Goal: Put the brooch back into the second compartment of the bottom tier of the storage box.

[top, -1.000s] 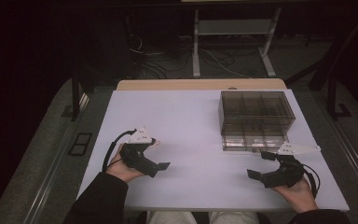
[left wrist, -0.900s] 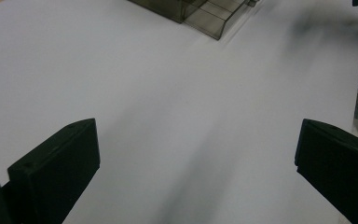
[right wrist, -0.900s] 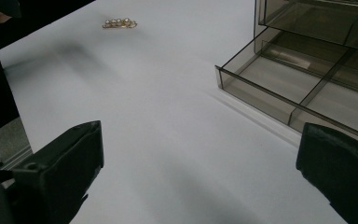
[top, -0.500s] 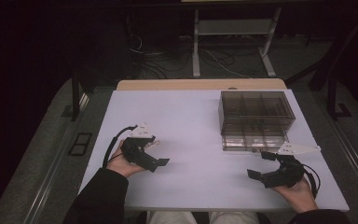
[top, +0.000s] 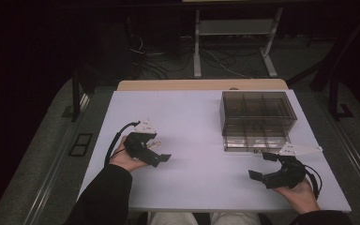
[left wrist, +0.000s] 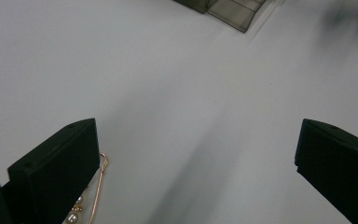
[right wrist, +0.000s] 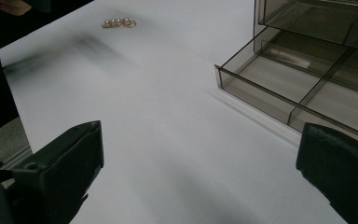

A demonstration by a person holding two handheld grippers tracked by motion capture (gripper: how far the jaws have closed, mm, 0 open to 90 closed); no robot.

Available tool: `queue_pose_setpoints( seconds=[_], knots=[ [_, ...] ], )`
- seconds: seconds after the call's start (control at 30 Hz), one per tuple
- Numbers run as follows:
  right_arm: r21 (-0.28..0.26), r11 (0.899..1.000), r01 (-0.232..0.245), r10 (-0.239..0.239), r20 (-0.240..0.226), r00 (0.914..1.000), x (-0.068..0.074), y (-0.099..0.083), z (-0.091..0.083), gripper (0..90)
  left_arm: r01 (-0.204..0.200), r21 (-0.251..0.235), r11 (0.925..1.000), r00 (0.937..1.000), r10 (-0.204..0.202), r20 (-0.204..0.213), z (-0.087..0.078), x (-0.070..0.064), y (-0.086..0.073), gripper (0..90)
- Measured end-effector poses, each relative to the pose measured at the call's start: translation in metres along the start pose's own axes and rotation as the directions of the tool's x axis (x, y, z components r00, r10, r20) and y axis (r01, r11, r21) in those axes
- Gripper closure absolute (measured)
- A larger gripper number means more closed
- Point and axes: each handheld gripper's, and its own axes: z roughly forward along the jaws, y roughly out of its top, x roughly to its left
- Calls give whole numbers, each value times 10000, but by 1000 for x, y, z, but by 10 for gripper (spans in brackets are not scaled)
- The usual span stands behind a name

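The left claw [top: 161,151] has moved a little forward and to the right on the table [top: 192,122] compared with a moment ago, and its jaws stand wide apart, released. The pearl clip [left wrist: 93,198] lies on the table just beside its left jaw, nearly between the jaws, so I judge the grasp is about to come. The right claw [top: 261,167] has stayed in place, also released and holding nothing, just in front of the open drawer [right wrist: 279,100] of the box [top: 258,117], well apart from the clip.
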Motion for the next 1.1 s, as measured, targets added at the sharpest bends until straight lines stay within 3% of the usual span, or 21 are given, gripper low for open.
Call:
queue_pose_setpoints(
  seconds=[0.6, 1.1],
  knots=[
    [11, 10000, -35, 35, -30, 10000, 0, 0, -1, 4, 241, 161, 9996, 9996, -239, -140, 15, 22, 1, 0],
    [13, 10000, -7, 7, -49, 10000, 0, 0, -1, 4, 767, 385, 9963, 9965, -753, -368, 23, 42, -7, 0]
  ],
)
